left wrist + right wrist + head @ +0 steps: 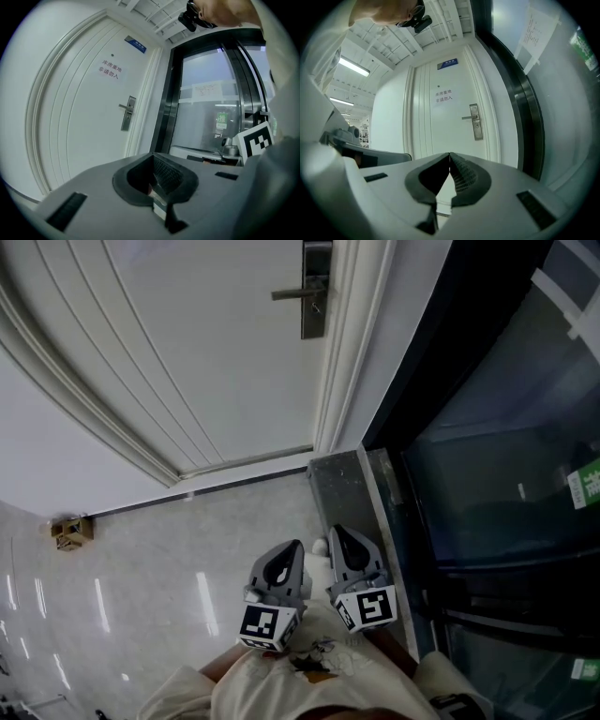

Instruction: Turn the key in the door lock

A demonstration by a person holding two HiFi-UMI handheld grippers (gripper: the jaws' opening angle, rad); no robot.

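In the head view, the door lock (316,292) sat far ahead on the white door (206,362), close to the door's right edge, with its lever handle (292,294) pointing left. Your left gripper (292,551) and right gripper (339,538) hung near your body, side by side above the floor (169,559), well apart from the lock. I judged this to be the approach, since nothing could be turned until that gap was closed. At that size I could not tell whether a key sat in the lock.

In the left gripper view, the left gripper (153,157) had its jaws together, with nothing clamped between them. The lock (127,113) stood far off and left of the jaw line. You would have done well to keep this gripper clear of the lever and out of the other one's path.

In the right gripper view, the right gripper (449,155) also had its jaws pressed together and empty. The lock (476,122) stood above them and a little to the right, so this gripper was the better lined up. To do the step well, you needed to part the jaws before arriving and come in level at the keyhole below the lever. Then pinch the key's flat head squarely and roll about the key's own axis rather than swinging sideways.
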